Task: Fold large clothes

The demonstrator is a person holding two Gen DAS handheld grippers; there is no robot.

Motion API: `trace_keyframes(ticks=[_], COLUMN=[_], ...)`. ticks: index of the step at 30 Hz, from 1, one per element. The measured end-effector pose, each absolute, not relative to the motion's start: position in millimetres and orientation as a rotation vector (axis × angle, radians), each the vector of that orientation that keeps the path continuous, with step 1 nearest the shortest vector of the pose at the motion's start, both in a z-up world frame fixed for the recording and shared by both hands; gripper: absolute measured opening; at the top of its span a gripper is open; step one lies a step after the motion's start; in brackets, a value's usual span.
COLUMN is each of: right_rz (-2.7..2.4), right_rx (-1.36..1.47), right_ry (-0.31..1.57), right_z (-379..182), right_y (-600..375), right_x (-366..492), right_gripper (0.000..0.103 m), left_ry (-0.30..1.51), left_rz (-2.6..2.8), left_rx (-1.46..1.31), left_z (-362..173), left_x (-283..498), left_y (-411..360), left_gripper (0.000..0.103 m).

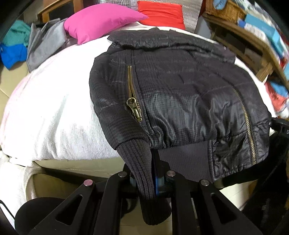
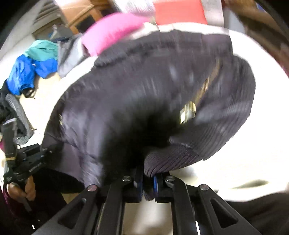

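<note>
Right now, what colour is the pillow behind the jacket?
Bright pink pillow, clearest in the left wrist view; a red one sits beside it.

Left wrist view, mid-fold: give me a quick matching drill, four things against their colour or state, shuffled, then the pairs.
Things:
1. jacket
2. pillow
3. left gripper
4. bed cover

Colour or state:
A. white, spread under the garment
B. shut on a ribbed knit cuff
C. dark, quilted, brass zippers showing
D. pink, lying at the far end of the bed

Pairs: 1-C, 2-D, 3-B, 4-A

The right gripper is likewise shut on ribbed knit of the jacket, though its view is blurred.
</note>
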State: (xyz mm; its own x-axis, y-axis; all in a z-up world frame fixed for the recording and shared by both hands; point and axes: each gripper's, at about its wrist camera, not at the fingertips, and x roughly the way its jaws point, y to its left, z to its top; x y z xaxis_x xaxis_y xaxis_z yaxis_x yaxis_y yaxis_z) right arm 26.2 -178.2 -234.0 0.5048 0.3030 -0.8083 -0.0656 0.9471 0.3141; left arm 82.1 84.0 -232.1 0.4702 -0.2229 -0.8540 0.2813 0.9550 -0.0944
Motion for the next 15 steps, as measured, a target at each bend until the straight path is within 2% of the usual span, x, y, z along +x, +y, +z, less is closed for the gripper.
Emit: trace_keyframes(ticks=[4, 8, 12, 15], right_rz=[0.188, 0.122, 0.065, 0.036], right_rx=[0.252, 0.290, 0.327, 0.375], right_ry=[0.843, 0.644, 0.508, 0.463], right_z=[-183, -134, -104, -102], right_y=[-207, -243, -271, -284], right_x=[39, 65, 114, 158], right_gripper=[0.008, 0.008, 0.008, 0.008], left_ry=[1.019, 0.918, 0.809, 0.773], left_rz=[-0.365, -0.369, -0.321, -0.313], left_rx=[-0.040, -0.116, -0.178, -0.240], left_z=[-200, -145, -98, -83], left_x=[100, 141, 206, 257], left_y=[100, 115, 120, 112], left_gripper=[0.012, 0.012, 0.012, 0.012])
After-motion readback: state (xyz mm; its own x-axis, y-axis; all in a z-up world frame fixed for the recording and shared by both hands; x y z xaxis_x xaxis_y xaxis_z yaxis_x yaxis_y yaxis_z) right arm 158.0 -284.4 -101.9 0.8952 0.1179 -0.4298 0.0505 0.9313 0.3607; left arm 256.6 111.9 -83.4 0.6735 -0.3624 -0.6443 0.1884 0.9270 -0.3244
